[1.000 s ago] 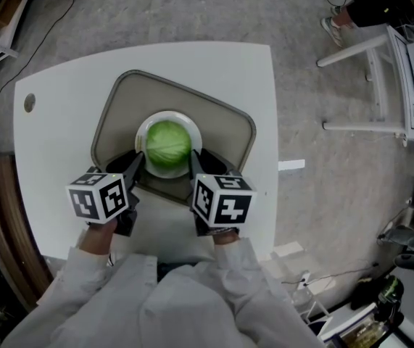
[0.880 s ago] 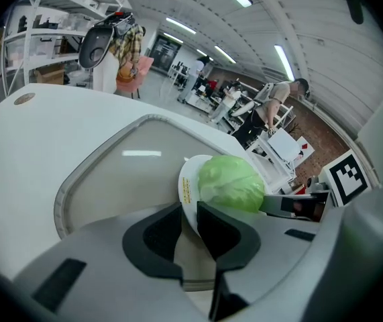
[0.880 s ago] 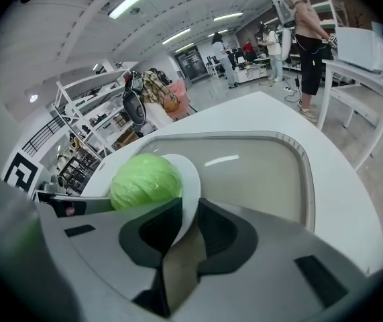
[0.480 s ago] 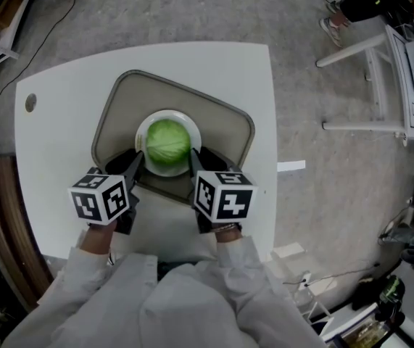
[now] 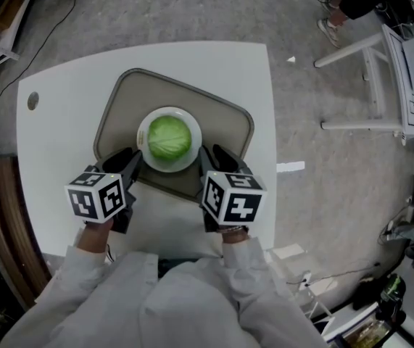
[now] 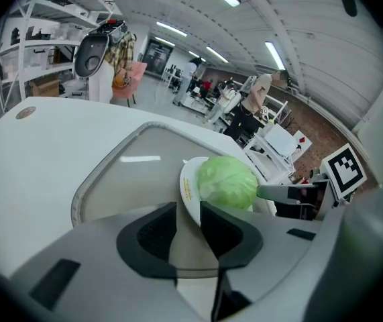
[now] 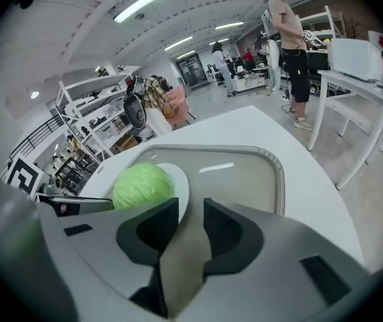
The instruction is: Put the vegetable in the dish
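Items on the table [image 5: 47, 158]: one tray [image 5: 119, 114], one white dish [image 5: 167, 167], one green cabbage [image 5: 169, 138]. Hand-held grippers in view: two, each carrying one marker cube.

Position of the task item: the cabbage sits in the dish, roughly centred, with the white rim showing all round it. The dish rests flat inside the tray, towards the tray's near side. The tray lies at a slant on the table.

Left hand-held gripper [image 5: 133, 164]: it lies low over the near left corner of the tray, its tips at the dish's near left edge. In the left gripper view its jaws [image 6: 188, 213] are parting. The dish rim stands at the mouth of the gap, and the pads do not press on it. State: released.

Right hand-held gripper [image 5: 208, 158]: it lies at the dish's near right edge. In the right gripper view [image 7: 191, 210] the jaws stand apart with only the tray floor showing through the gap. The dish rim lies just beside the inner jaw. State: released, nothing held.

Other: one round hole [image 5: 32, 101] near the table's far left corner. One person [image 7: 288, 32] stands by a white desk in the background.
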A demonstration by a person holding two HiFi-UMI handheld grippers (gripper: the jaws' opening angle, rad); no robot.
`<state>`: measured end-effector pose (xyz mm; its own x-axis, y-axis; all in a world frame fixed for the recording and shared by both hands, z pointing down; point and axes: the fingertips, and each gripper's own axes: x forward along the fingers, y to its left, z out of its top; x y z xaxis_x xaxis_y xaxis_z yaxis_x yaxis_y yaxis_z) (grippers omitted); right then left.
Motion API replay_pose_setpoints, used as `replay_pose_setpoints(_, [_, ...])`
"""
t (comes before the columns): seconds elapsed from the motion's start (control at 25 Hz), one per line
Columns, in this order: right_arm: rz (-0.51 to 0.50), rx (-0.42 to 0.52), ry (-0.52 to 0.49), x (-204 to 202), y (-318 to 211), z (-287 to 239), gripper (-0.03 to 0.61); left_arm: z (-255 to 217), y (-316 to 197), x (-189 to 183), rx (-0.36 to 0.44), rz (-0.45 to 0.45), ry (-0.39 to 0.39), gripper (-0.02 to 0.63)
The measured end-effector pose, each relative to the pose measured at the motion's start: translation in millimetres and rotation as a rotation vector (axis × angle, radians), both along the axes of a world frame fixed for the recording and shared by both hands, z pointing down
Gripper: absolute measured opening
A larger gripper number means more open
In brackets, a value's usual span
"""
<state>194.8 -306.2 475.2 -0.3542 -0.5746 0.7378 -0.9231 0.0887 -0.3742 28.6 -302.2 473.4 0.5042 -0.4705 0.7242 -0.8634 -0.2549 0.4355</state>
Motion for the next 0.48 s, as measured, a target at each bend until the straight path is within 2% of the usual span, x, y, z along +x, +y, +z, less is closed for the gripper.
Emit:
replay_pose_setpoints(0.28, [0.005,0.058,0.021,3.5,10.4,-22.9,0.101,-20.1,11.5,-2.1,0.035,0.003,0.005,0.094])
replay_pose_setpoints(0.48, [0.016,0.152,-0.012,2.2,15.1,-55.3,0.101,-45.0,24.1,1.2,0.082,0.012,0.026,0.092])
